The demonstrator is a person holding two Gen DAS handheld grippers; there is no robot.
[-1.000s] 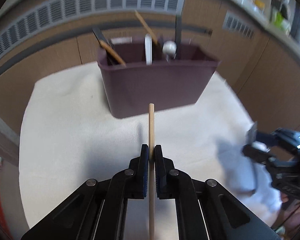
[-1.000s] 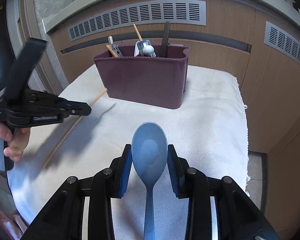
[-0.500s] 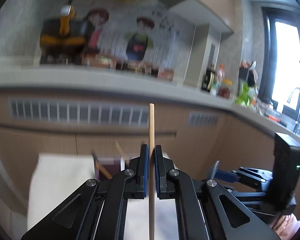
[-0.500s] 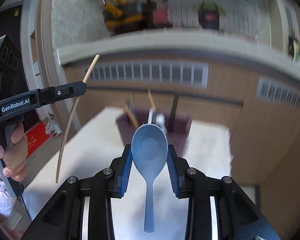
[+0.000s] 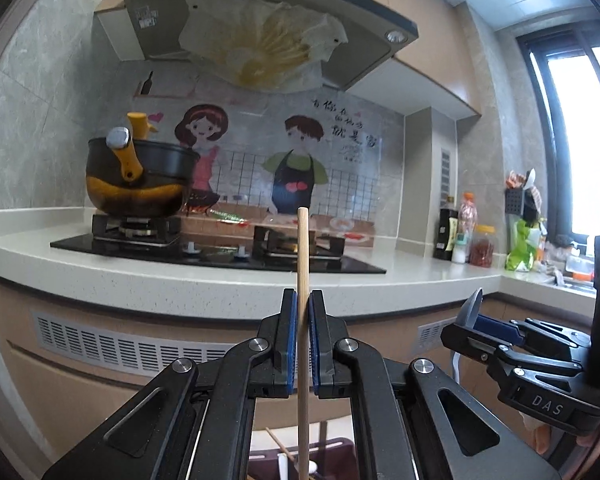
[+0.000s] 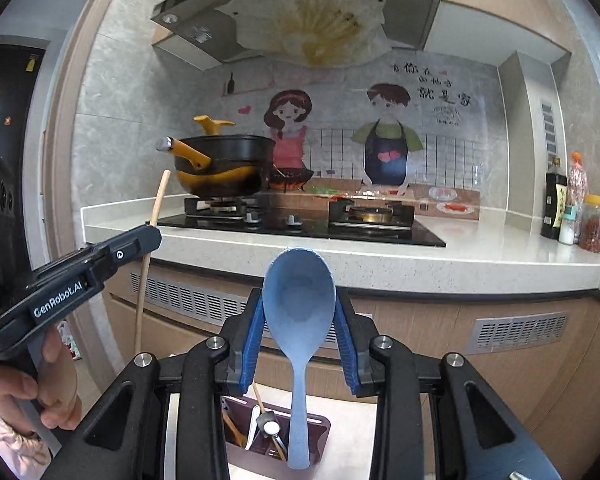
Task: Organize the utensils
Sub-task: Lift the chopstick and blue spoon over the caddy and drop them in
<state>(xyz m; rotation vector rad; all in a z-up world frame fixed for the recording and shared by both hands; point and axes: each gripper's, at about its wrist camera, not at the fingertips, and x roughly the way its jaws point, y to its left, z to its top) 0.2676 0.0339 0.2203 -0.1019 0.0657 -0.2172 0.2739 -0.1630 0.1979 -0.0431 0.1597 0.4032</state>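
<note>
Left wrist view: left gripper (image 5: 303, 344), jaws clamped on a wooden chopstick (image 5: 302, 264) that stands upright between the blue pads, its tip level with the stove (image 5: 216, 250) on the counter beyond. Maroon utensil holder (image 5: 336, 458), only a sliver visible below the gripper, at the bottom edge. Right gripper (image 5: 474, 326), to the right of the chopstick, seen side-on with the edge of a blue spoon (image 5: 473, 306) rising from its jaws.

Right wrist view: right gripper (image 6: 299, 344), jaws partly apart and closed against the bowl of the blue spoon (image 6: 299, 300), handle hanging down toward the utensil holder (image 6: 320, 430) directly beneath. Holder already stocked with a wooden piece, a white-handled item and others too small to name. Left gripper (image 6: 150, 236), to the left of the spoon, with the chopstick (image 6: 150, 248) crossing it near upright; a hand (image 6: 40, 384) grips its handle.

Risks, judged: spoon is pinched at its rounded bowl only, so it may swing or slip during lowering. Handle may strike utensils already standing in the holder. Thin chopstick may pivot between the pads and miss the opening.
</note>
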